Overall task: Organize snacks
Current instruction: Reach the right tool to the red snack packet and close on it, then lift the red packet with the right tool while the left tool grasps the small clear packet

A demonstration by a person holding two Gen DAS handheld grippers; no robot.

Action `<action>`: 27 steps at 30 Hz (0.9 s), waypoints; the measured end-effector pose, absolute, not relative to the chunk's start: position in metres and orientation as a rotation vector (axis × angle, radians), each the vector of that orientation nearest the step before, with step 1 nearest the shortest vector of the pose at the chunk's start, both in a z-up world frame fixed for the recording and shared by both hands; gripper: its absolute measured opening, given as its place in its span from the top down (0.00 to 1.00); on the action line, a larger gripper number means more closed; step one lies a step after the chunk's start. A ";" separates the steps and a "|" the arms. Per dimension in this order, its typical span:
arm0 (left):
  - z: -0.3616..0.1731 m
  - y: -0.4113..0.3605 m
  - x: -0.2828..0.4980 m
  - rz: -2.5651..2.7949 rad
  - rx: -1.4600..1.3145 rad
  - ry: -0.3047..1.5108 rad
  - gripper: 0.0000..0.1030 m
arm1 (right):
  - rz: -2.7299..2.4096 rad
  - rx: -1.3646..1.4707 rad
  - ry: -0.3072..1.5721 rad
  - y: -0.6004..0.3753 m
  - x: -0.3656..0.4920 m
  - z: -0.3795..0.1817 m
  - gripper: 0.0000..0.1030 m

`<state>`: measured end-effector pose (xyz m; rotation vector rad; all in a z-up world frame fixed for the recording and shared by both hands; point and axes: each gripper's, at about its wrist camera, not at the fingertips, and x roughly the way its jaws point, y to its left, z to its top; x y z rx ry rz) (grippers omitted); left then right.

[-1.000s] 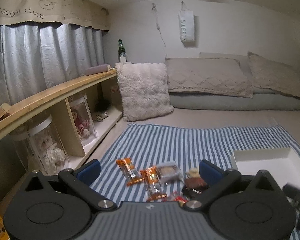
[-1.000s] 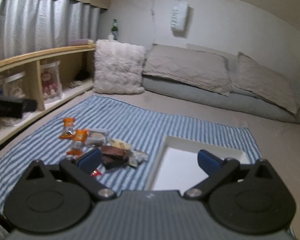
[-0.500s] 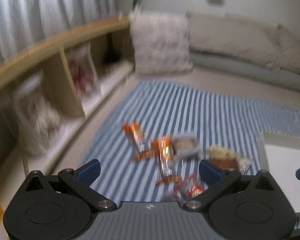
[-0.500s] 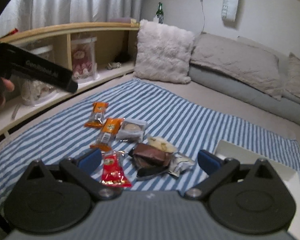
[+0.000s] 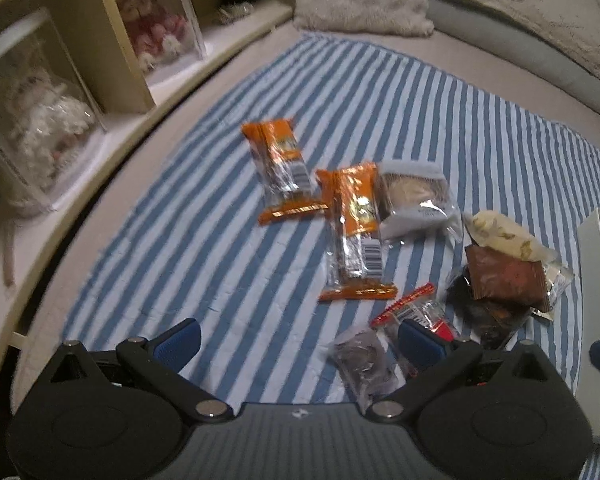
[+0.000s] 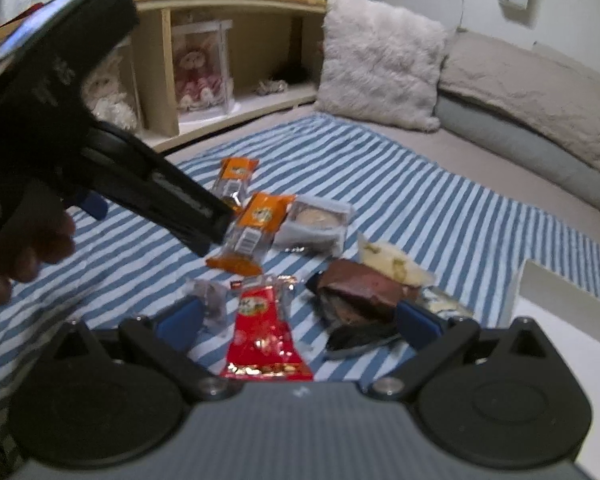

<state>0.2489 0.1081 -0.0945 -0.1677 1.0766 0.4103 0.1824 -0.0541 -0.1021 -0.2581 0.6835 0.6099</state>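
Several wrapped snacks lie on a blue-striped cloth. They include two orange bars, a grey cookie packet, a pale packet on a brown one, a red packet and a dark clear packet. My left gripper hovers open just before the near orange bar, holding nothing. My right gripper is open and low over the cloth. The red packet lies between its fingers, not gripped. In the right wrist view the left gripper's black body reaches over the orange bars.
A white tray sits on the cloth's right edge. A wooden shelf with boxed dolls runs along the left. A fluffy cushion and pillows lie behind the cloth. A hand holds the left gripper.
Both grippers have tilted down and come closer to the snacks. The left one has moved into the right wrist view, over the orange bars. No snack has moved.
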 end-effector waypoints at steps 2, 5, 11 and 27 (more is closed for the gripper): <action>-0.101 0.107 0.254 0.406 -0.171 1.094 0.00 | 0.609 -0.261 0.710 -0.051 0.186 -0.104 0.00; -0.111 0.100 0.260 0.400 -0.132 1.124 0.00 | 0.630 -0.265 0.729 -0.048 0.189 -0.108 0.00; -0.131 0.091 0.269 0.407 -0.078 1.164 0.00 | 0.650 -0.284 0.782 -0.037 0.197 -0.118 0.12; -0.141 0.095 0.263 0.348 0.049 1.193 0.00 | 0.637 -0.394 0.902 -0.027 0.192 -0.127 0.45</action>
